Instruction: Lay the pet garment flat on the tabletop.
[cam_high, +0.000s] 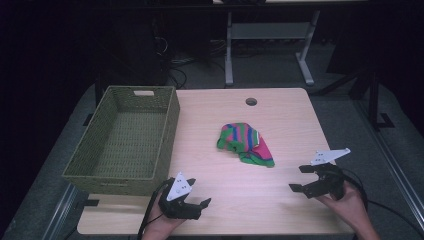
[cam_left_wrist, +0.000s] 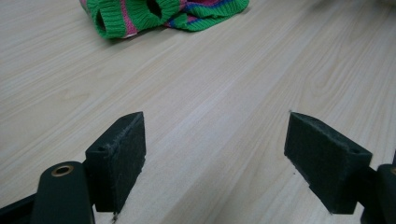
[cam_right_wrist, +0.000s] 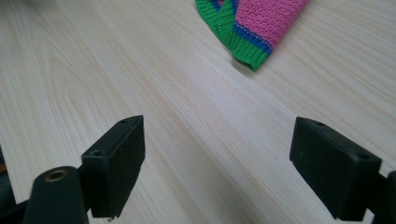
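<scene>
A crumpled knitted cloth (cam_high: 245, 144) in green, pink and blue stripes lies near the middle of the wooden table (cam_high: 280, 110). My left gripper (cam_high: 198, 196) rests low at the table's near edge, open and empty, and the cloth (cam_left_wrist: 159, 14) sits well ahead of its jaws. My right gripper (cam_high: 301, 178) hovers at the near right, held by a hand, open with nothing between its jaws. A pink and green corner of the cloth (cam_right_wrist: 254, 28) lies ahead of it, apart from the pads.
A woven olive basket (cam_high: 95, 172) stands on the table's left side, with nothing visible inside. A round hole (cam_high: 251, 102) sits near the table's far edge. Desk legs and cables lie on the dark floor beyond.
</scene>
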